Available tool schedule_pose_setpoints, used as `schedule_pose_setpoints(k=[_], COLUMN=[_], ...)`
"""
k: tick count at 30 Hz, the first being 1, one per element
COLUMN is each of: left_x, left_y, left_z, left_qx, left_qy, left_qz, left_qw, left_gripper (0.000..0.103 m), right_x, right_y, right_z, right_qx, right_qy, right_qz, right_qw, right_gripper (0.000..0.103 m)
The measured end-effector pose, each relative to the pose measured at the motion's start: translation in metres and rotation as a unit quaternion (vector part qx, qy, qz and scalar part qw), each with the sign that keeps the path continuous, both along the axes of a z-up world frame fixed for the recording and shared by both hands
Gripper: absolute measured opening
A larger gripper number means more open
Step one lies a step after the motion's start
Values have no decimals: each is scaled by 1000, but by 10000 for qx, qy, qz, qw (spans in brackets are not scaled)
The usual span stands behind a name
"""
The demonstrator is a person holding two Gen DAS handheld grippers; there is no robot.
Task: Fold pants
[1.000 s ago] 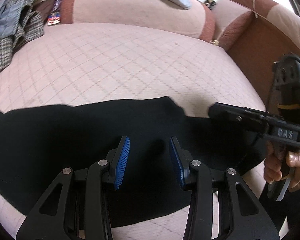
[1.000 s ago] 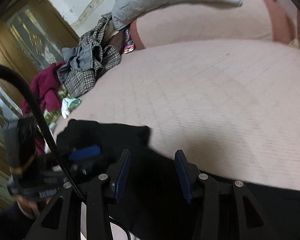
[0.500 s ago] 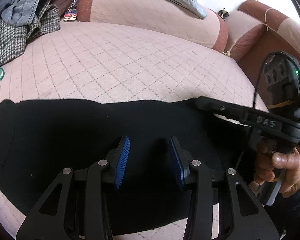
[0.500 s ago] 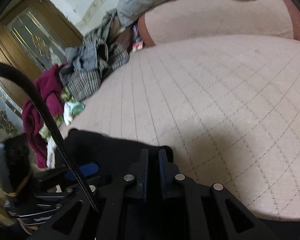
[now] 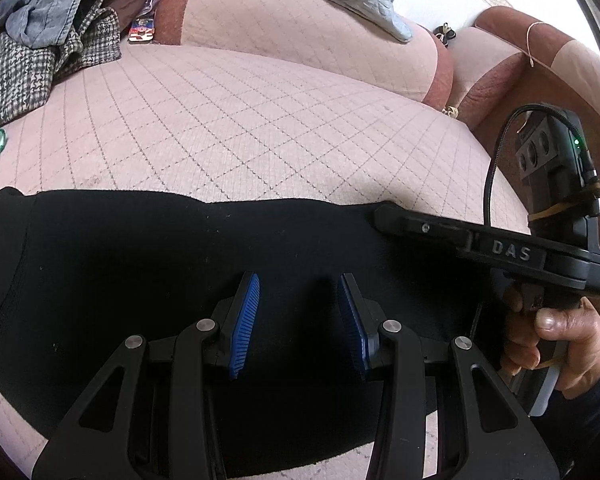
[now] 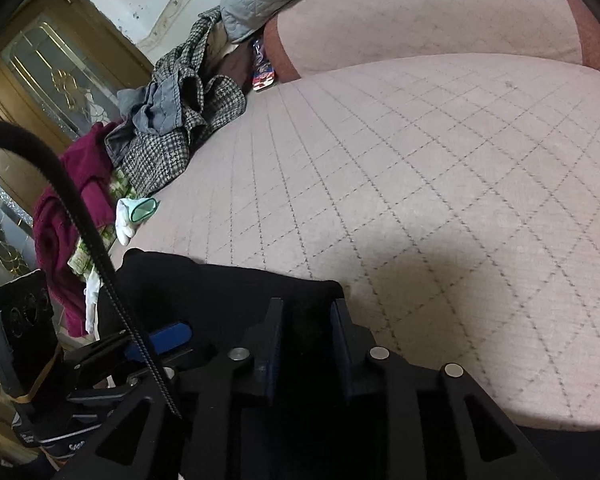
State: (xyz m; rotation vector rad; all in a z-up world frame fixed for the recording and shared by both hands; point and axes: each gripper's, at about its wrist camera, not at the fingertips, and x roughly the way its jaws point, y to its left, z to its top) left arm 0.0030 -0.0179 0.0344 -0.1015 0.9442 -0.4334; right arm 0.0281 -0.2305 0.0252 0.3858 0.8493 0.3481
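Right gripper (image 6: 305, 344): jaws were wide apart one second ago, nearly closed half a second ago, now partly parted again with black cloth bunched between them. Whether the pads actually pinch the fabric cannot be told; everything there is black on black. In the left wrist view the right gripper (image 5: 384, 220) sits flat at the far right corner of the black knit fabric pants (image 5: 140, 280), tip touching the top edge. That corner was a raised, pulled-in flap a second ago; now the top edge runs nearly straight across. Judgement: right side just dragged or smoothed that end out, so this is a flattening step before a fold, not the fold itself.

Left gripper (image 5: 298, 320): jaws wide open as in both earlier frames, blue ribbed pads (image 5: 246, 316) clearly apart, nothing held, hovering low over the middle of the pants. Contact with the cloth not certain.

Pants: a long dark band spread left to right along the near part of the pink diamond-quilted bed cover (image 5: 240, 128), mostly flat, ribbed texture at the left end, slight dip in the top edge near the middle. Near edge partly hidden by the gripper arms. Looks to be a single layer or already halved lengthwise; cannot tell which.

Outward: grey houndstooth clothes pile (image 5: 32, 52) at far left, well apart from the pants. Early in the task by the look of it.
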Motion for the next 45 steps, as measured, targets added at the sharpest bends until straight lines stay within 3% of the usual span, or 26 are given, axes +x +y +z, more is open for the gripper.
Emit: schedule_pose_setpoints(k=[4,8,12,24,29,33,36,40,42,45], left_x=[0,-2,4,4,0,-2,-4,-12,-14,-13], left_y=[0,2,5,3,-3,-3,-1,5,17,43], left_z=[3,9,0,-6,-6,-5,-2,11,20,25], left_qx=[44,421,456,497,763,812,819,877,839,703], left_qy=[-145,-575,-336,-367,-521,-554,-599,-994,-1167,-1101], left_qz=[117,399,584,692,650,607,624,812,1013,1463], left_qw=[9998,9967,9967,9957,9936,9933,9929,9878,9844,9806], left_gripper=[40,40,40,40,40,41,41,41,41,41], right_x=[-5,-2,-3,-1,0,-9,-22,-39,-45,-48], right_y=[-1,-2,0,1,2,5,8,13,14,22], right_z=[5,-6,-9,-15,-14,-4,2,14,18,23], right_qx=[-47,-150,-265,-338,-287,-476,-591,-735,-703,-639], right_qy=[-309,-276,-338,-283,-179,-147,-190,-355,-388,-474], right_qz=[-158,-307,-321,-364,-434,-452,-448,-361,-298,-162], right_qw=[9994,9990,9986,9984,9985,9977,9971,9960,9963,9967], right_gripper=[9,9,9,9,17,32,32,33,33,33])
